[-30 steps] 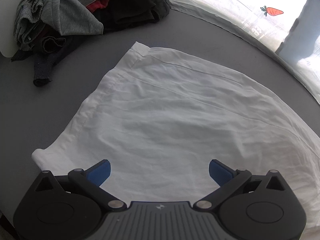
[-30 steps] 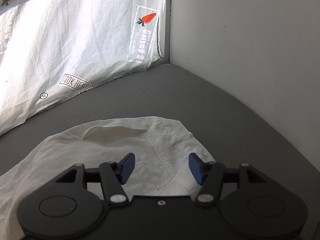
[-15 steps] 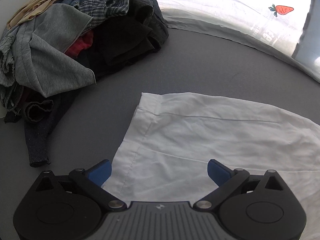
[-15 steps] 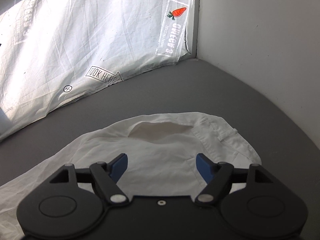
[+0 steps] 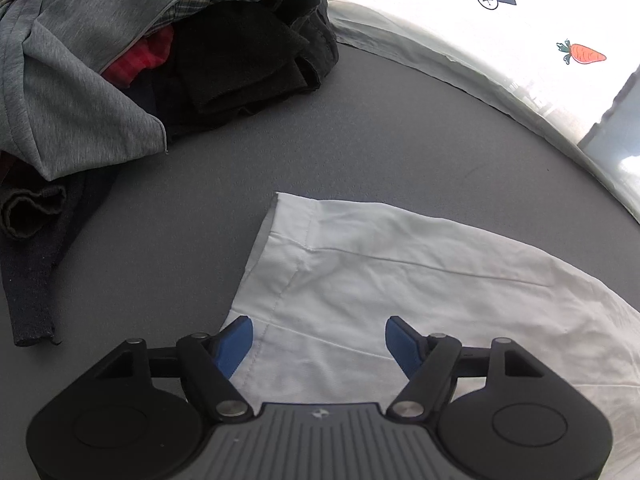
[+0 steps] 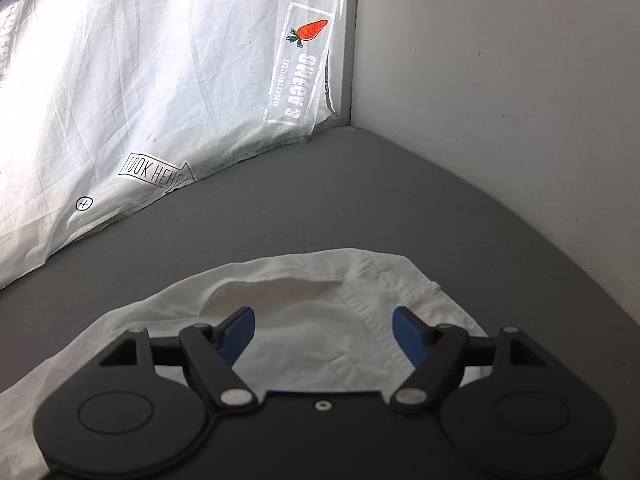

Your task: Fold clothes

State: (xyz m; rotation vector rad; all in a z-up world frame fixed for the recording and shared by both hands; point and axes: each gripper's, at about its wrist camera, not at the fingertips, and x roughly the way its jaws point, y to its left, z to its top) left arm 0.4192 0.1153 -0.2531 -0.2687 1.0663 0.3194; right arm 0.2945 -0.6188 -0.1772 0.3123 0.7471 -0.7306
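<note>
The left gripper [image 5: 319,342] now sits over the white garment's [image 5: 420,280] hem corner, jaws narrowing, unclamped; a second ago it was mid-cloth. The right gripper [image 6: 324,330], widened, hovers over the waistband.

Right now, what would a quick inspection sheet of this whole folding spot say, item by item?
Surface: grey mat, bare between the garments.
Job's things: white garment spread flat, hemmed corner toward the pile; in the right wrist view its open waistband faces the wall.
Clutter: heap of unfolded clothes, grey, plaid, red and black, at the far left.
Grippers: left gripper open over the hem, its jaws having just been closing, cloth below, not pinched; right gripper open above the waistband.
Cables: nothing seen.
Surroundings: white printed sheet with carrot picture, plain white wall.
</note>
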